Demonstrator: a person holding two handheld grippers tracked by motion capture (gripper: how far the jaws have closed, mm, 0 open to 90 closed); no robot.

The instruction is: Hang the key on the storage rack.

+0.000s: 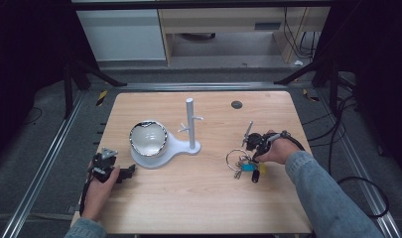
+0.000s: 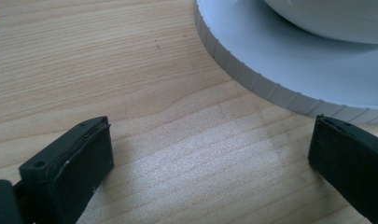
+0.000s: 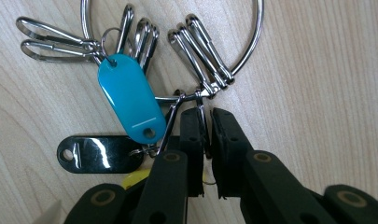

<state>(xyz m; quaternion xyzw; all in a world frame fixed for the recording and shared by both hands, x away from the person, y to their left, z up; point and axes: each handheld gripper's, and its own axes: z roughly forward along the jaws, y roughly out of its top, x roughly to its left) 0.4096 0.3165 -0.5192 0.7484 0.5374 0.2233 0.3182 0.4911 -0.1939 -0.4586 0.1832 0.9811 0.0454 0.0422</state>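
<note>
My right hand-held gripper (image 3: 206, 154) is pinched down on the key ring (image 3: 252, 42), its jaws nearly together with a thin wire clip of the bunch caught between them. Just past the jaws lie a turquoise tag (image 3: 130, 100), a black tag (image 3: 95, 154) beside it, and a sliver of a yellow tag (image 3: 135, 177) under my jaws; several silver snap hooks (image 3: 200, 46) fan across the big ring. The whole bunch rests flat on the wooden bench (image 1: 198, 193), right of centre, in front of my right hand (image 1: 278, 151).

My left hand-held gripper (image 2: 210, 163) hangs low over bare wood with its jaws spread wide and nothing between them. Just beyond it sits the ribbed edge of a white stand base (image 2: 252, 74), carrying a shiny bowl (image 1: 148, 139) and an upright peg post (image 1: 190, 124).
</note>
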